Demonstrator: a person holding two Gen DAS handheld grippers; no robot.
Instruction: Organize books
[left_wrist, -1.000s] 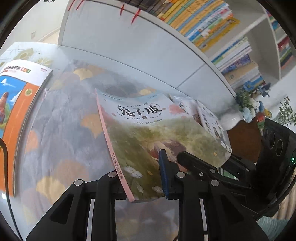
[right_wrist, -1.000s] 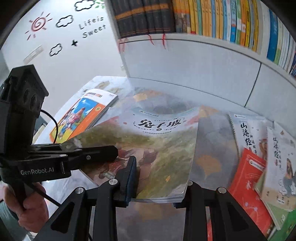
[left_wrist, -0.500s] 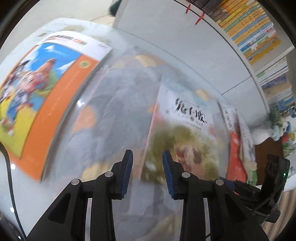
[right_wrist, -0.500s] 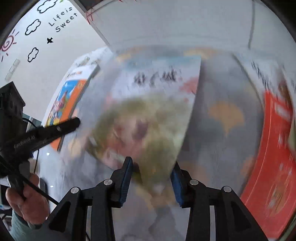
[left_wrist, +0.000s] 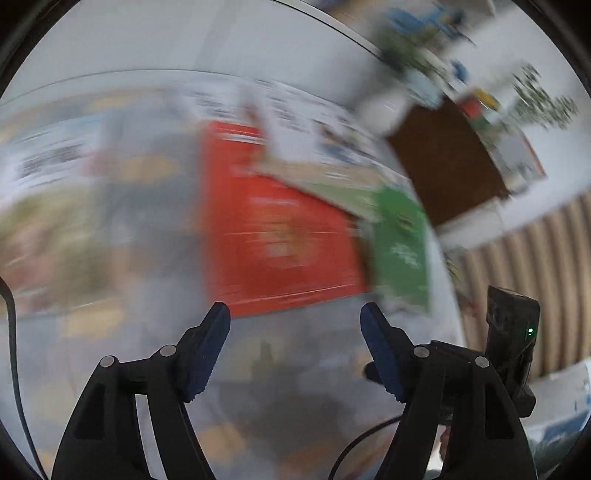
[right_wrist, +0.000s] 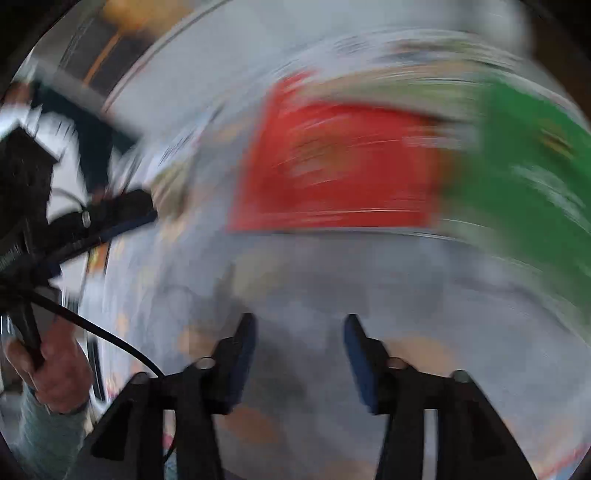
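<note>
Both hand-held grippers, left (left_wrist: 293, 319) and right (right_wrist: 299, 328), were opening and empty above the table (left_wrist: 295, 369), apparently approaching the red book (left_wrist: 280, 229) for the next pickup.

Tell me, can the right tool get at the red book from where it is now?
Probably yes. The right tool is opening with nothing between its fingers, and only bare table covering separates it from the red book; the green book lies off to one side.
</note>
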